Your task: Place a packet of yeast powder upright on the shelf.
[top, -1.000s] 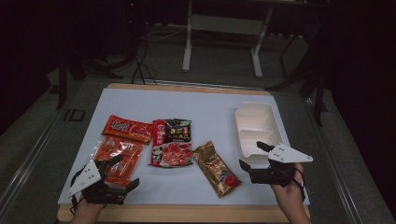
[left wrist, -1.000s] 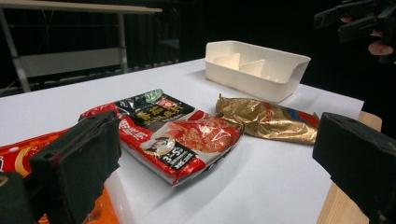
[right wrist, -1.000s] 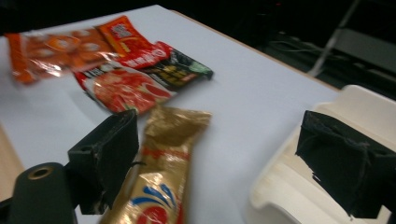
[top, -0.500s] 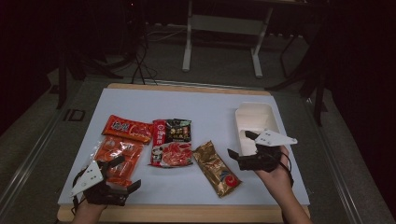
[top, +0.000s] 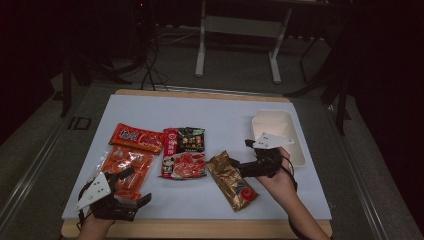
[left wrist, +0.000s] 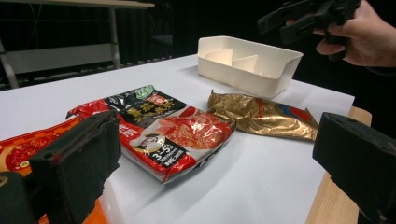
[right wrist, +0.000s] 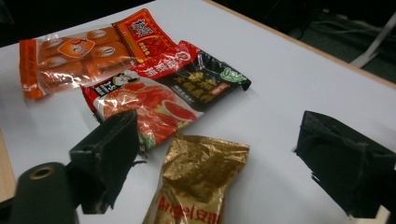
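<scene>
right gripper (top: 239,161) up over the top end of the gold packet (top: 232,181), jaws spread wide, nothing pinched. gold packet flat on the white desk (top: 225,112), between the red and black packet (top: 183,151) and the white box (top: 278,134), near the box but apart from it. maybe not touching the gold packet yet, hard to tell from above. left gripper (top: 131,186) low at the near edge, by the orange packet (top: 122,165), jaws spread too and empty. small red packet (top: 136,138) behind the orange one.
</scene>
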The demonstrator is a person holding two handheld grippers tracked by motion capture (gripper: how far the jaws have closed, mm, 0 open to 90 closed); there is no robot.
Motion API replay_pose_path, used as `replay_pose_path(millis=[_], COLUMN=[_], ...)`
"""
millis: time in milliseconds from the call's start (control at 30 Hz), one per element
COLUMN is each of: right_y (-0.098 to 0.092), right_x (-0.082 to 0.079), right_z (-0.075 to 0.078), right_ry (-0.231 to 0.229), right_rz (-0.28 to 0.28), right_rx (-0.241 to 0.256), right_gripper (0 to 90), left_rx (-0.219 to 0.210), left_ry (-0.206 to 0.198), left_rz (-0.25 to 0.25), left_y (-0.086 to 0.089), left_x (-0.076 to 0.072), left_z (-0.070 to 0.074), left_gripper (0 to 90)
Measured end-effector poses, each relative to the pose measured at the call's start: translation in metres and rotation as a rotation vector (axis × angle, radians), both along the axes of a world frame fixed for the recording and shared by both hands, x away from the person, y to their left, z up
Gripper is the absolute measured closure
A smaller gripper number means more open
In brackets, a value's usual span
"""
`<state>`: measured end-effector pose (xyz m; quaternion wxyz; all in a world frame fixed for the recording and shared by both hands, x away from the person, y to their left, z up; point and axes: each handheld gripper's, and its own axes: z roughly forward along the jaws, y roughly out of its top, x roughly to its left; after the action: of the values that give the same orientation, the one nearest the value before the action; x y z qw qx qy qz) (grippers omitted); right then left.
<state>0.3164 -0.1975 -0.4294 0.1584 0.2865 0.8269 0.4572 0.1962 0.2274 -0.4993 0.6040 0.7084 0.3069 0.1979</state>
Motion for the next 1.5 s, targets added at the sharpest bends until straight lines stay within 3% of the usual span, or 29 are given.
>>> replay_pose_path(millis=[400,733,1000,1200,1433,1500], right_y=[0.023,0.040,0.049,0.054,0.055,0.055], right_x=[0.029,0.053,0.063,0.067,0.072,0.073], right_z=[-0.031,-0.061,-0.075,-0.085,-0.094,-0.096], right_ry=[0.087,0.148,0.207,0.242,0.298,0.324], right_rz=[-0.049,-0.069,-0.077,-0.092,-0.107,-0.094], right_rx=[-0.050,-0.132,-0.149,-0.211,-0.239,-0.247], right_gripper=[15.6,15.6,15.6,19.3,22.8,29.9], left_rx=[0.007,0.010,0.024,0.026,0.026,0.025], left_ry=[0.007,0.009,0.009,0.013,0.017,0.018], left_rz=[-0.002,-0.001,-0.001,-0.002,-0.005,-0.006], left_y=[0.000,0.000,0.000,0.000,0.000,-0.001], left_x=[0.000,0.000,-0.001,0.000,0.000,0.000], left_z=[-0.001,-0.001,-0.002,-0.002,-0.003,-0.003], left_gripper=[1.6,1.6,1.6,1.6,1.6,1.6])
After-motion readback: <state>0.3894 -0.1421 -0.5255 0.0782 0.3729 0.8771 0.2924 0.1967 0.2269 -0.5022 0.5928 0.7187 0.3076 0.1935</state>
